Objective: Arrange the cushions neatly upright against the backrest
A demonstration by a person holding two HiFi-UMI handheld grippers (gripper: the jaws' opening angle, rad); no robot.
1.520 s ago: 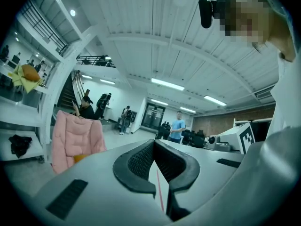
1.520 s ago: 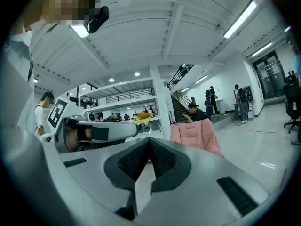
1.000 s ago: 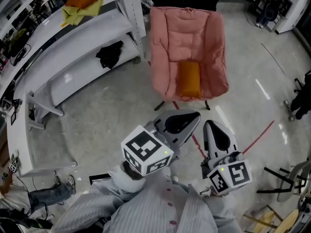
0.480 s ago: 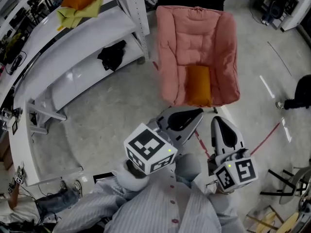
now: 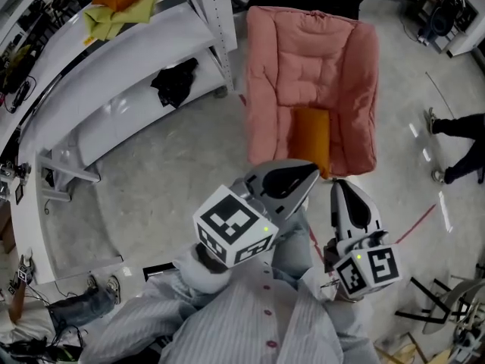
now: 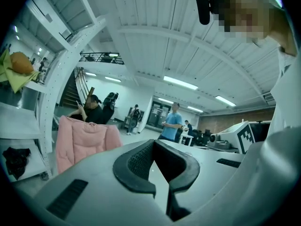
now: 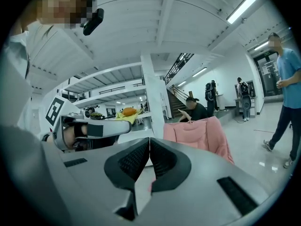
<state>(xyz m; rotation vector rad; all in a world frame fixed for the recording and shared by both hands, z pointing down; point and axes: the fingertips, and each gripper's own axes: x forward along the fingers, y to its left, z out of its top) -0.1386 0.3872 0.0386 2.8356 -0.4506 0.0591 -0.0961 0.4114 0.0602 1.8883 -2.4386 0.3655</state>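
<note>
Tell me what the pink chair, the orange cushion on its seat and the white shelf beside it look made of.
Pink chair: soft padded fabric, matte, with quilted stitch lines and puffy folds. Orange cushion: likely matte cloth over soft filling; it is too small to see the weave. White shelf: hard and glossy, showing light reflections, probably painted metal, with perforated uprights.

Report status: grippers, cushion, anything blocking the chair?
Left gripper and right gripper shut, empty, short of the pink chair. Orange cushion at the seat's front, off the backrest. No obstacle seen between.
</note>
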